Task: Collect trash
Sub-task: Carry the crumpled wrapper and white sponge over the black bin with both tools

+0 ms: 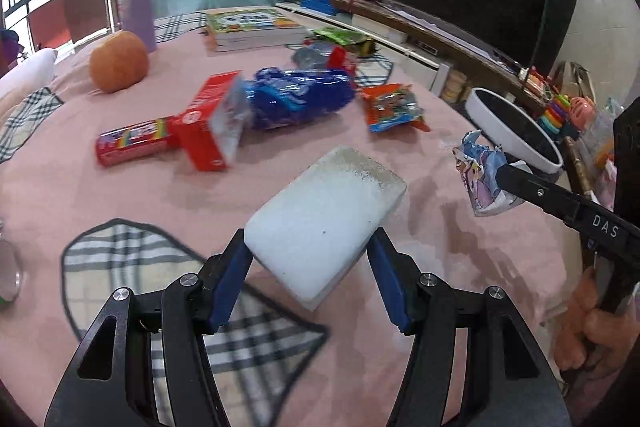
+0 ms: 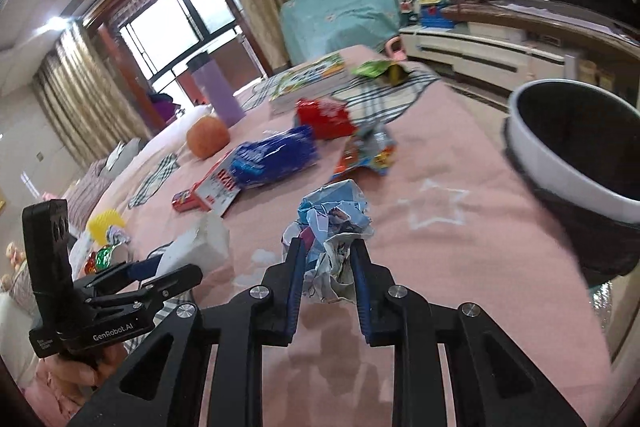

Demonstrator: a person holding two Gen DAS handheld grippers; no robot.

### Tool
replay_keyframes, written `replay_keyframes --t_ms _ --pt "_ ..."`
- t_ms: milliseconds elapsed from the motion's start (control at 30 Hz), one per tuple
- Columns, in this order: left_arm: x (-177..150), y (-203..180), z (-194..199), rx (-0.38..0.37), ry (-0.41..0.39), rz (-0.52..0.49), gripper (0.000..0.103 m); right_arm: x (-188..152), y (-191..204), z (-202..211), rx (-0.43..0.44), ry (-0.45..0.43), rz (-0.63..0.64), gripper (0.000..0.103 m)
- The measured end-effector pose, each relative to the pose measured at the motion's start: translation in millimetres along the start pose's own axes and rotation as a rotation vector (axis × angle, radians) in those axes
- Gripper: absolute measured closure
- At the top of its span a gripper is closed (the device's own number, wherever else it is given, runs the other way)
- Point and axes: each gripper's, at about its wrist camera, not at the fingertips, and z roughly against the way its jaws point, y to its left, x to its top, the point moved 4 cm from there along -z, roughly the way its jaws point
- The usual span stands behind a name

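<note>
My left gripper [image 1: 310, 245] is shut on a white foam block [image 1: 326, 217], held above the pink tablecloth [image 1: 80, 195]. My right gripper [image 2: 326, 247] is shut on a crumpled blue printed wrapper [image 2: 334, 217]; the same wrapper [image 1: 480, 175] shows at the right of the left wrist view. A white-rimmed, black-lined trash bin [image 2: 576, 151] stands at the table's right edge, just beyond the wrapper; the bin [image 1: 516, 125] also appears in the left wrist view. In the right wrist view the left gripper [image 2: 144, 267] with the foam block [image 2: 198, 247] sits at lower left.
More litter lies mid-table: a blue packet [image 1: 300, 99], a red carton [image 1: 208, 123], a red tube [image 1: 132, 141], an orange snack bag [image 1: 394, 107], a green wrapper [image 1: 344, 37]. An orange [image 1: 119, 61], a purple cup [image 1: 136, 3] and books [image 1: 252, 27] sit farther back. A hand [image 1: 592, 323] grips the right tool.
</note>
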Motion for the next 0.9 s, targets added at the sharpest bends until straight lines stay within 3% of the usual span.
replay_keyframes --t_ms 467,900 --pt "17.6 -76.4 -10.8 -0.071 -0.006 -0.085 0.044 0.8 -56.1 43.2 -0.065 -0.079 -0.099 0.08" --pt "31.7 -121.3 -24.1 -0.102 0.005 -0.15 0.043 3.8 -95.5 70.0 -0.107 -0.133 -0.167 0.08"
